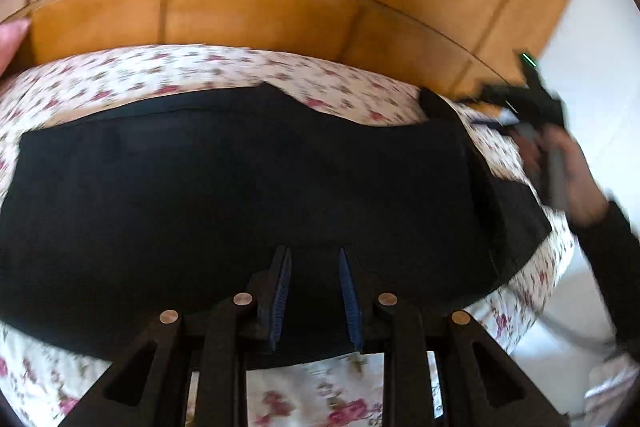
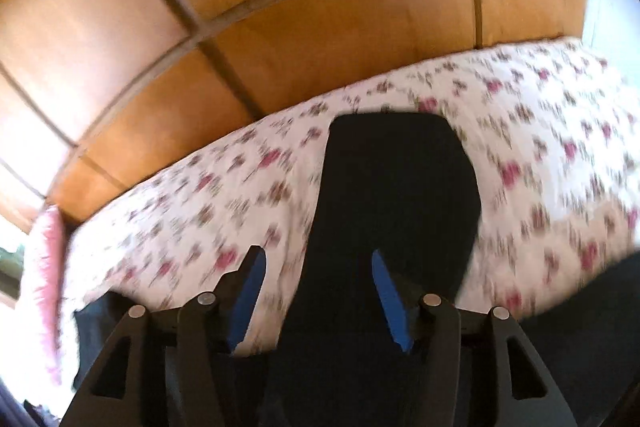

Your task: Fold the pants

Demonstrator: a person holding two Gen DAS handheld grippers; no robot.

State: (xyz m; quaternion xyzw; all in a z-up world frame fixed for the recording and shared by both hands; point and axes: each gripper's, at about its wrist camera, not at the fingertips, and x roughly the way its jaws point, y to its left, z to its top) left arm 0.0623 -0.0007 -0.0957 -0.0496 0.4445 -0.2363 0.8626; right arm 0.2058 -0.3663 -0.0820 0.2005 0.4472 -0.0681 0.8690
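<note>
Black pants (image 1: 240, 195) lie spread flat on a floral bedsheet (image 1: 160, 75). In the left wrist view they fill the middle, with one end folded up at the right. My left gripper (image 1: 314, 255) is open and empty, just above the pants' near edge. The right gripper shows in the left wrist view (image 1: 520, 107) at the far right, held in a hand, blurred. In the right wrist view a strip of the pants (image 2: 400, 187) runs away from the camera. My right gripper (image 2: 319, 259) is open and empty above it.
A wooden headboard or wardrobe panel (image 1: 260, 7) stands behind the bed, also in the right wrist view (image 2: 280, 27). A pink pillow (image 2: 48, 267) lies at the left edge. A white wall (image 1: 592, 27) is at the right. The bedsheet (image 2: 540, 147) extends right.
</note>
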